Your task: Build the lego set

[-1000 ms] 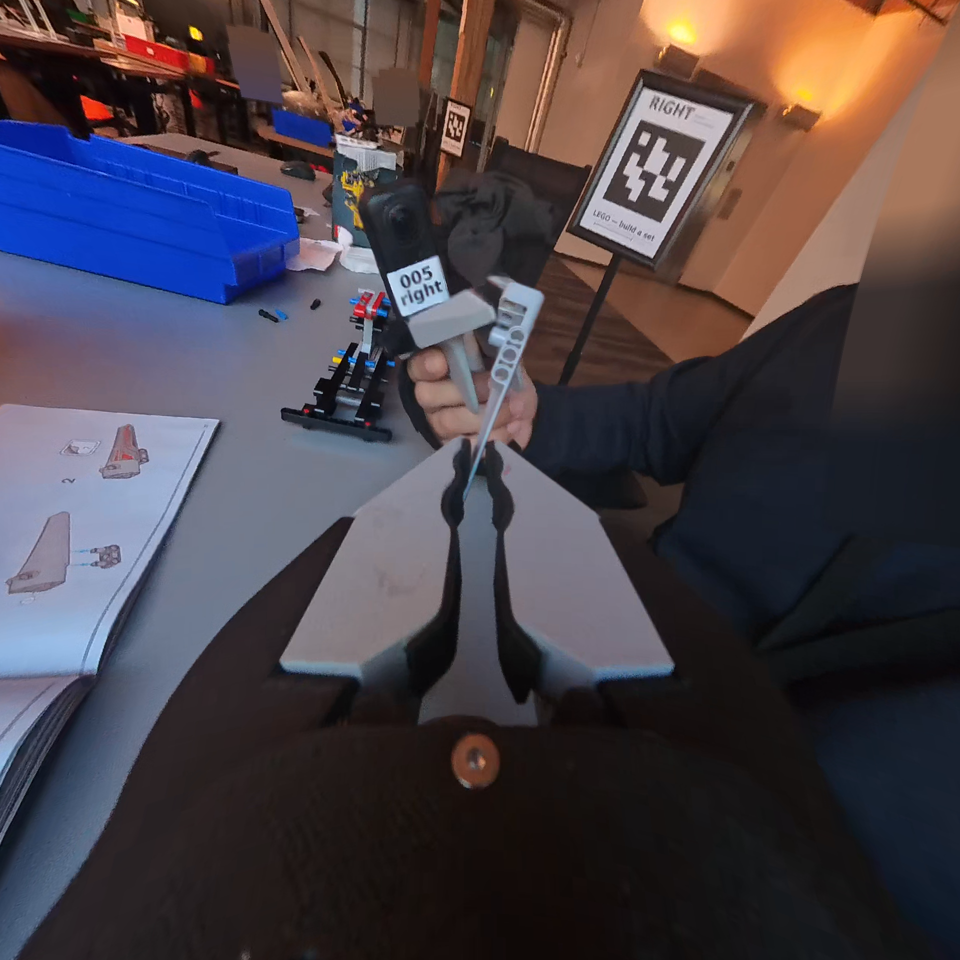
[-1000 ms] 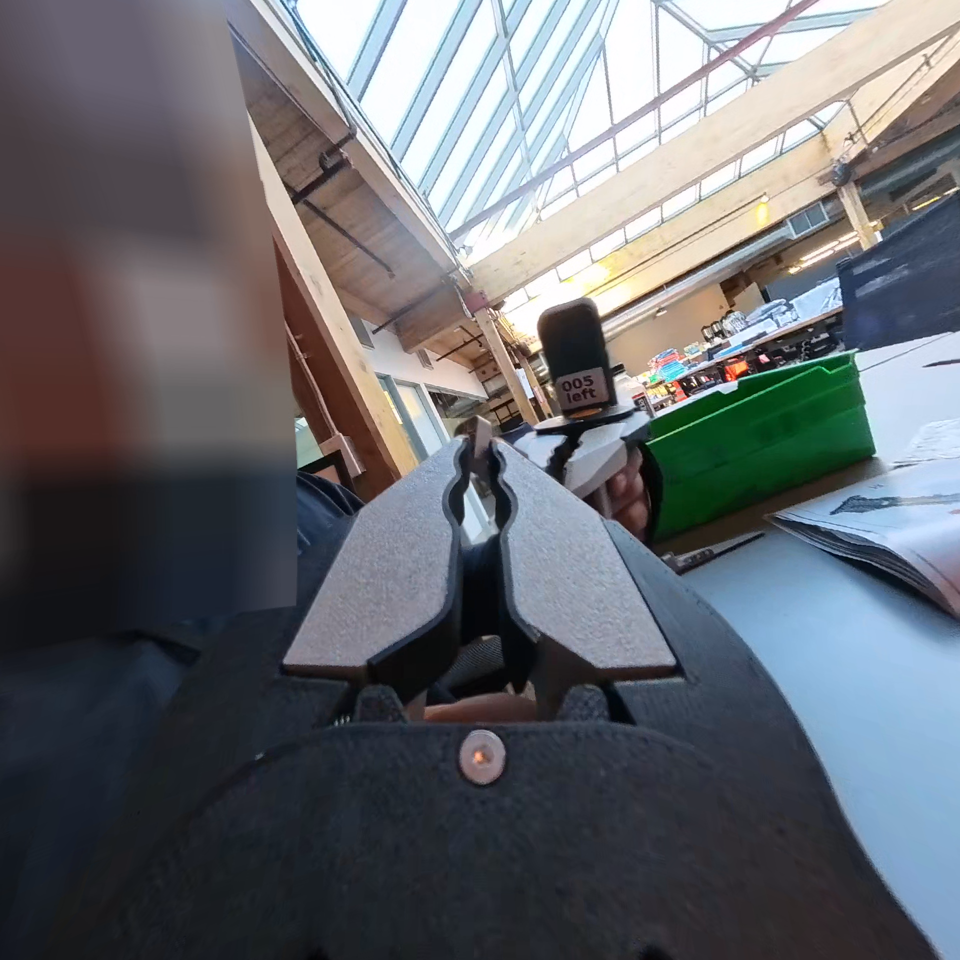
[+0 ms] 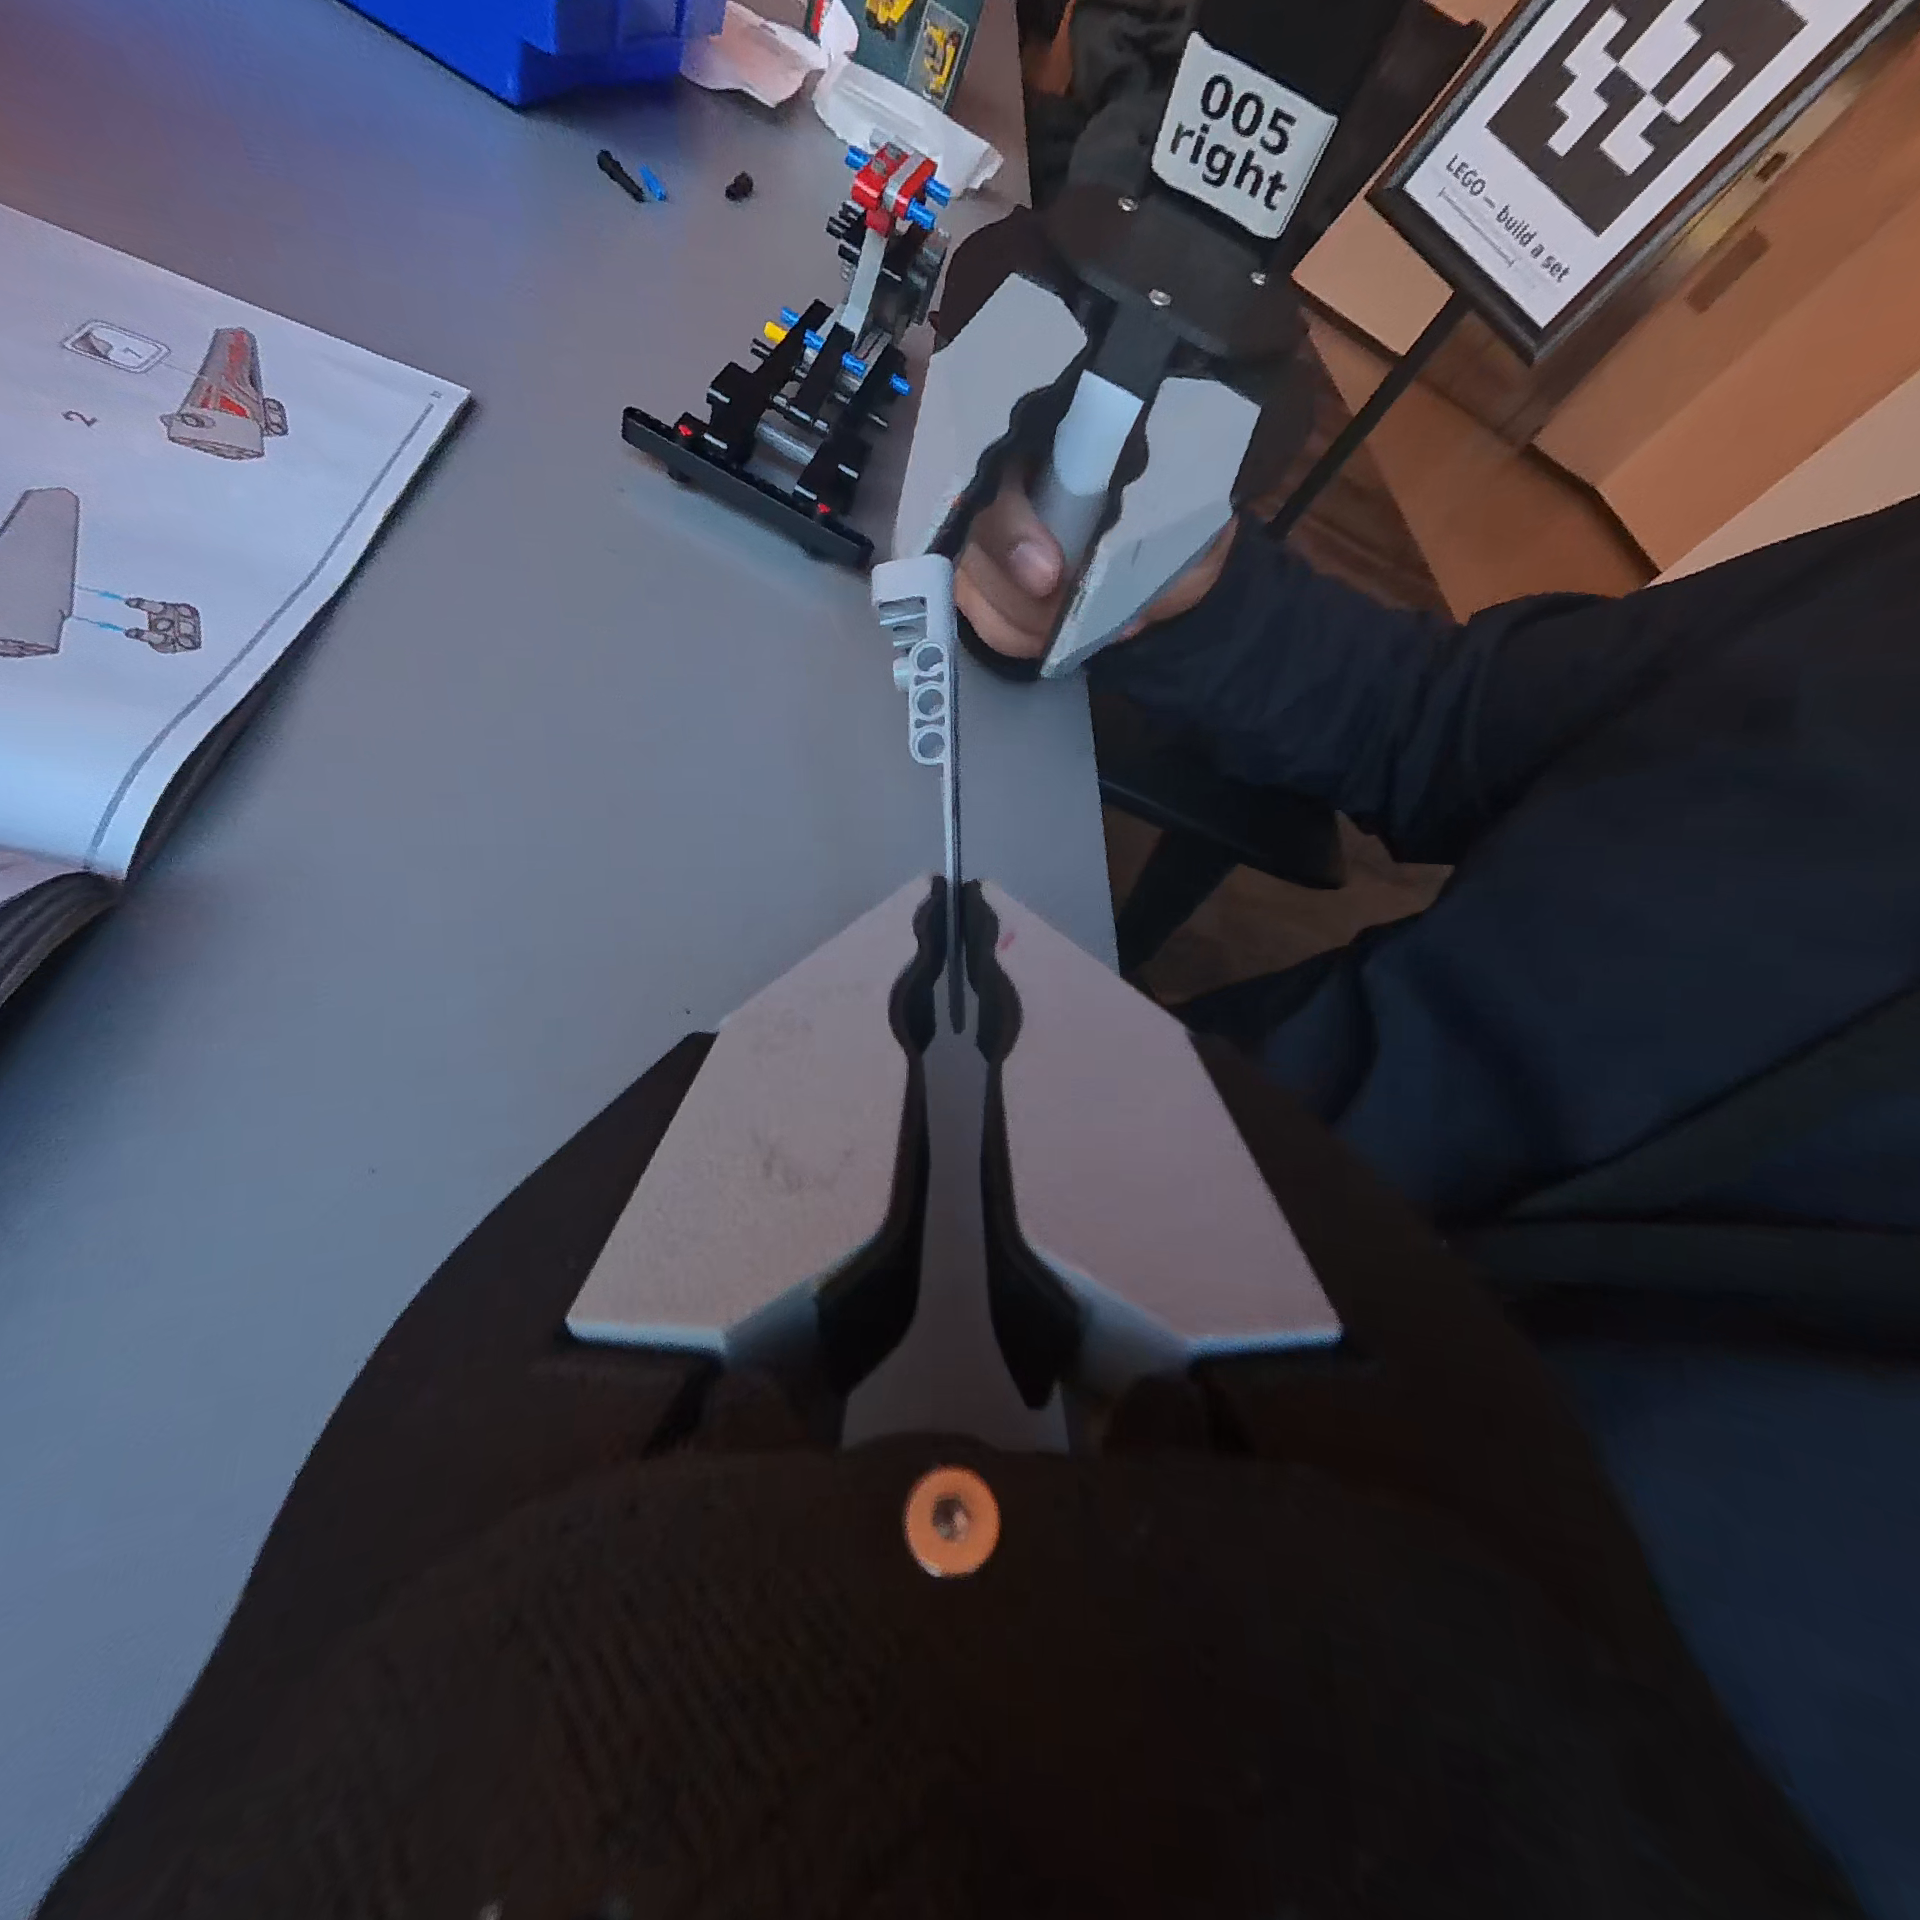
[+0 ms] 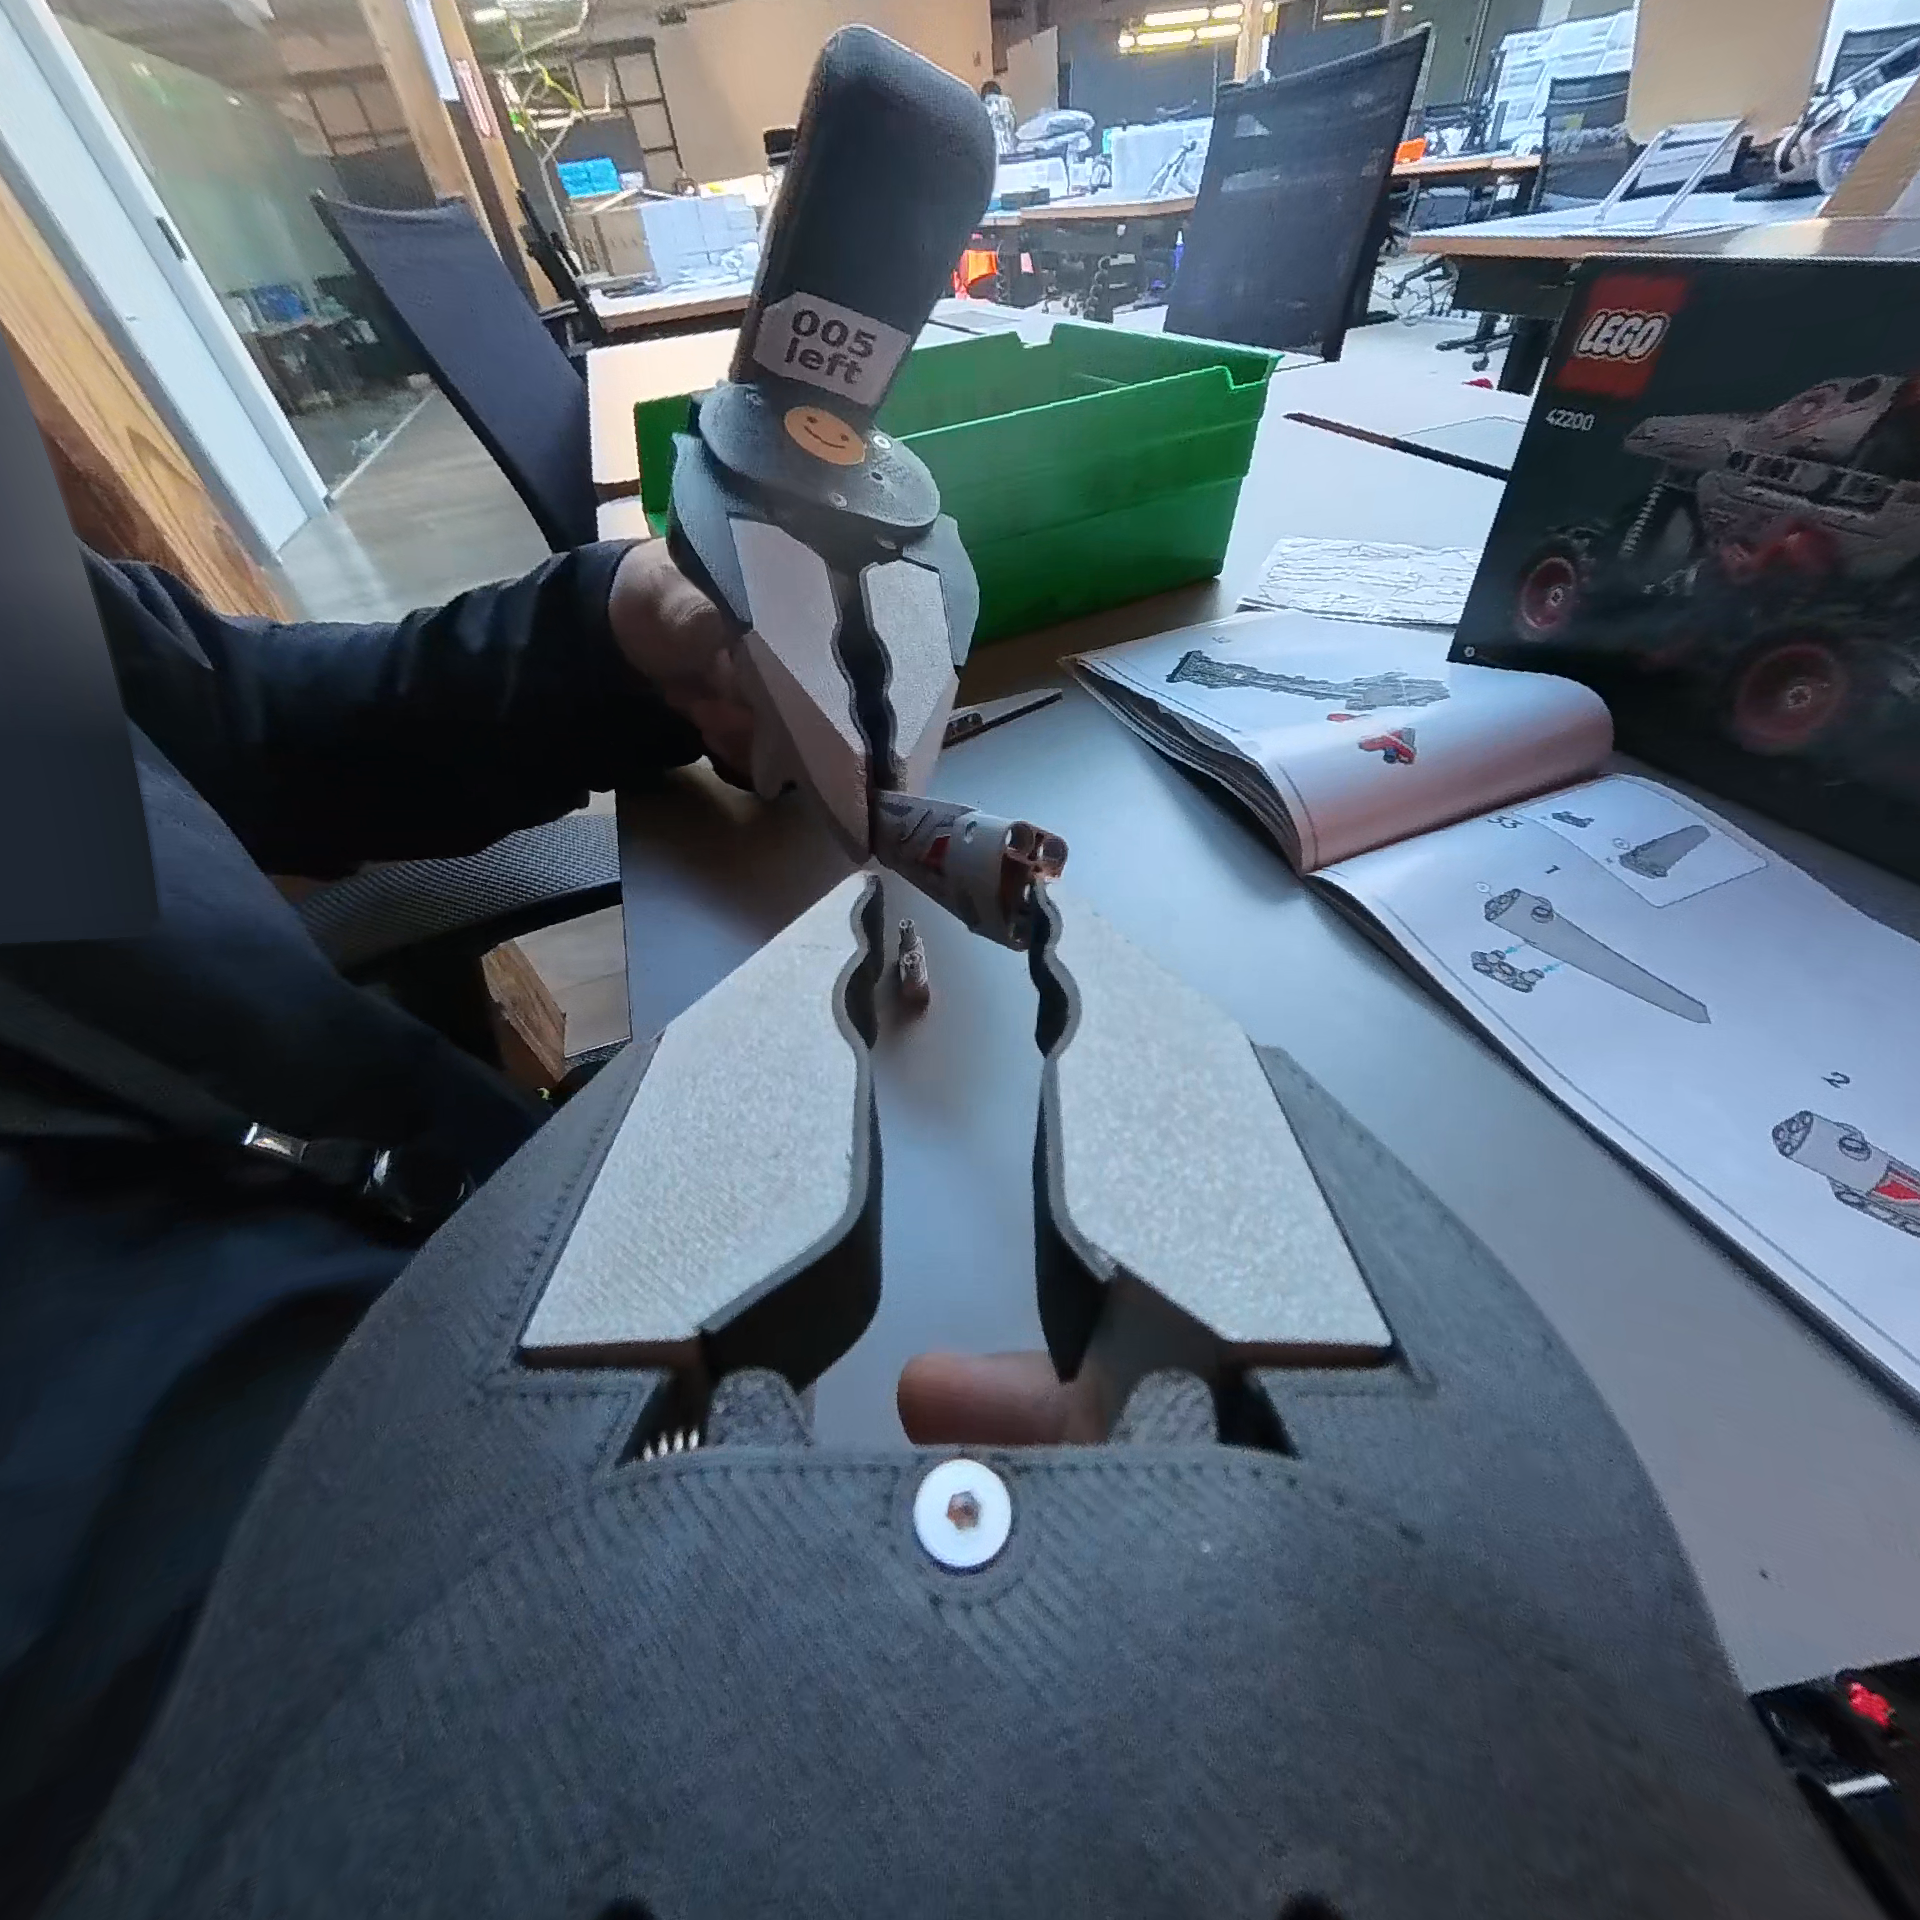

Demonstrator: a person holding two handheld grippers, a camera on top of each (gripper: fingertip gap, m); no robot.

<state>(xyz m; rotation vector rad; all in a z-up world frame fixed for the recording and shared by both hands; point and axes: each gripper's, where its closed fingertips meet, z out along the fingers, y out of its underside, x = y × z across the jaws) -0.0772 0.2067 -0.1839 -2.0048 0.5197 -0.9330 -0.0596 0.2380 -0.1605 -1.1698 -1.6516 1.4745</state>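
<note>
The tapered panel piece [image 4: 961, 860] is grey with red markings; edge-on in the left wrist view [image 3: 928, 694] it looks pale grey over a dark thin blade. The partly built model [image 3: 810, 400] is mostly black, with a red top, blue pins and one yellow spot. One bin [image 4: 1081, 457] is bright green — the other bin [image 3: 540, 42] deep blue. The table [image 3: 499, 831] is flat grey. The instruction booklet [image 4: 1621, 935] is white with grey and red drawings. The box [image 4: 1714, 520] is black with a red logo patch and red-wheeled truck art.
</note>
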